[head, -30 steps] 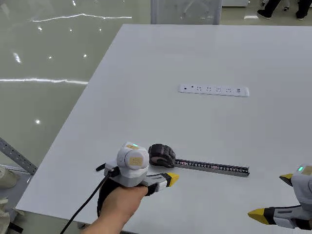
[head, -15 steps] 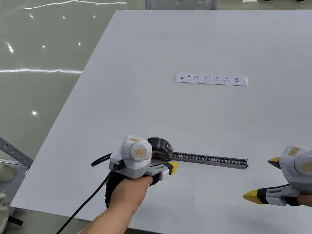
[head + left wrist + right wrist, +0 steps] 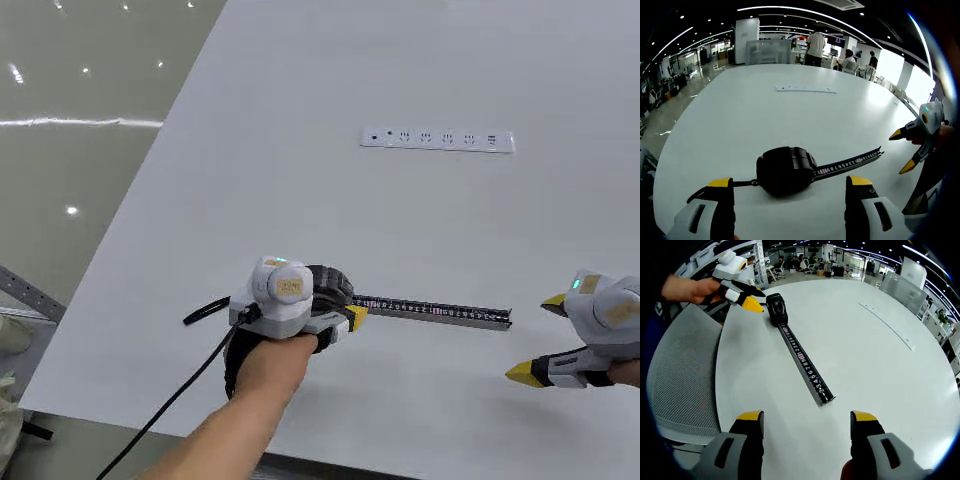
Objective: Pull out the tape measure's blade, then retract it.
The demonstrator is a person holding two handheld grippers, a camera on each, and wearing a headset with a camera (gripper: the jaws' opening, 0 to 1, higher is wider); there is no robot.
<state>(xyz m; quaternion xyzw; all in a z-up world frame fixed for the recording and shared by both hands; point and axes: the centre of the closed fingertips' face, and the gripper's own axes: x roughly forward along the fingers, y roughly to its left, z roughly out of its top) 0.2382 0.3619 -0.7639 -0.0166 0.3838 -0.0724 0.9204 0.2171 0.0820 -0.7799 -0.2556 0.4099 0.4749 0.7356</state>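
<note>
- White workbench (image 3: 420, 80): the tape measure case (image 3: 786, 170) lies toward your 7 o'clock, probably dense and hard. Your left gripper (image 3: 790, 182) is spread wide around it, clamping nothing.
- Blade (image 3: 430, 312): it runs out toward 3 o'clock, and looks thin and springy.
- Right gripper (image 3: 538, 336): wide open and empty, just past the blade tip (image 3: 505, 320). Take hold there.

A large open-plan office or lab hall. A broad white worktable (image 3: 300, 120) holds a white power strip (image 3: 437, 140) and stands on a glossy grey-green floor (image 3: 80, 120). Long ceiling light strips (image 3: 790, 9) curve overhead. People (image 3: 815, 46) stand in the background, and a grey mesh chair (image 3: 680, 375) sits beside the table.
</note>
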